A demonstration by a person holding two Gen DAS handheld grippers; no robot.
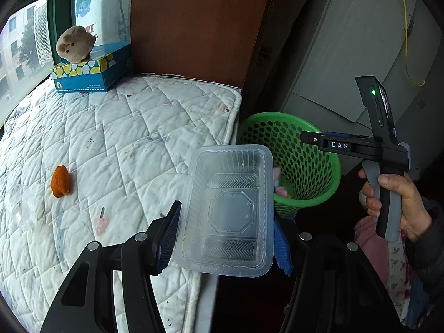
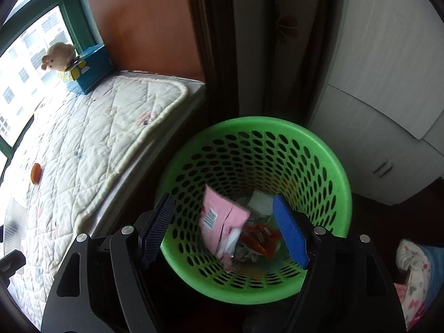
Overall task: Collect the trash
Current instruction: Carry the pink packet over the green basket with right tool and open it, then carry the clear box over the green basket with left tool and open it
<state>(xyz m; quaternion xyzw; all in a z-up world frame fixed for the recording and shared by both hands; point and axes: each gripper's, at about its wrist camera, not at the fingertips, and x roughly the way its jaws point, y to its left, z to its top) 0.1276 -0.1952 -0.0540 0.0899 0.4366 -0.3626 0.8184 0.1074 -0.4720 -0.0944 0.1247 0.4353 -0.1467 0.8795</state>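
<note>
Left tool [image 1: 226, 227] pinching clear tray [image 1: 229, 208]; right tool [image 2: 224, 222] spread, empty. Carry tray over green basket [image 1: 310, 194] at 2 o'clock, release centred.

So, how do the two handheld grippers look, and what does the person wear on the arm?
Each gripper has black angular finger arms with silver round bolts and ribbed blue pads. Seen from the left gripper, the right gripper has a black body marked "DAS" in white, a grey-and-black handle and a small green light. The hand on that handle comes out of a dark sleeve.
</note>
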